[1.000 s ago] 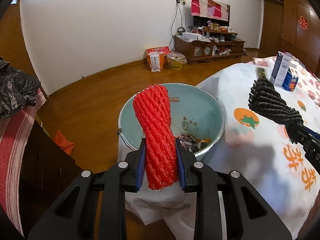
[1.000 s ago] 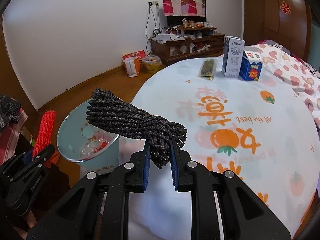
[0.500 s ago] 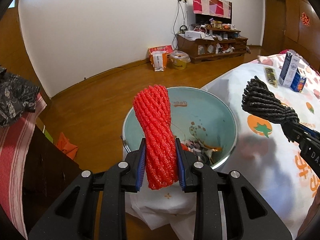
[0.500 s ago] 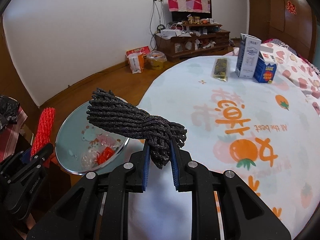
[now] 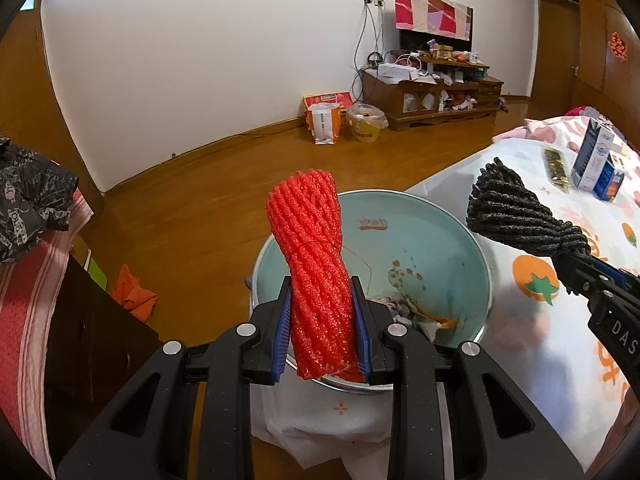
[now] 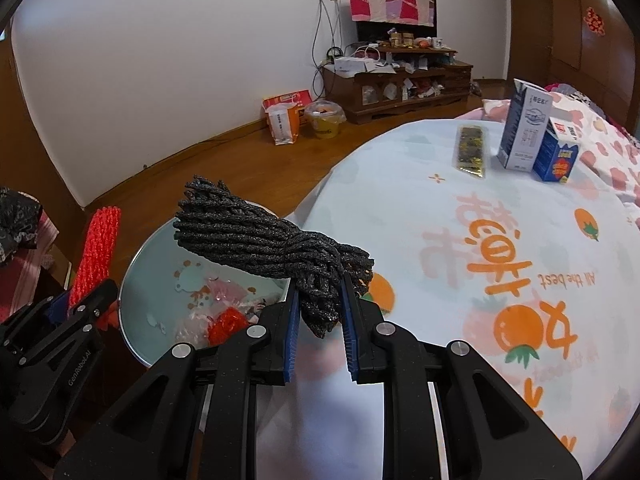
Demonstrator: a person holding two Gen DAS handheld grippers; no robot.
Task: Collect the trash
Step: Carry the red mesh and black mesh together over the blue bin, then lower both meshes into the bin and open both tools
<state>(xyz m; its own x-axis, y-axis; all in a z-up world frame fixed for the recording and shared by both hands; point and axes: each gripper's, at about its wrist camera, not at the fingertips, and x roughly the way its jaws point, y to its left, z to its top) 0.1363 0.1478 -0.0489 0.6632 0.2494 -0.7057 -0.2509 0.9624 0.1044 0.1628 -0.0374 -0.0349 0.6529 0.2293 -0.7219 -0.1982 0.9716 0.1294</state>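
We are gripping the red foam net (image 5: 316, 272) in our left tongs (image 5: 320, 328) and the black foam net (image 6: 276, 248) in our right tongs (image 6: 320, 316), both hanging above the pale bucket (image 5: 424, 232) at centre frame.

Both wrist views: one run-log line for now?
left gripper: shut on red foam net | right gripper: shut on black foam net | bin: below, holds trash

wall (image 5: 200, 60): white | floor (image 5: 200, 208): glossy wood | tv cabinet (image 5: 432, 96): cluttered, against wall | door (image 5: 556, 44): wooden
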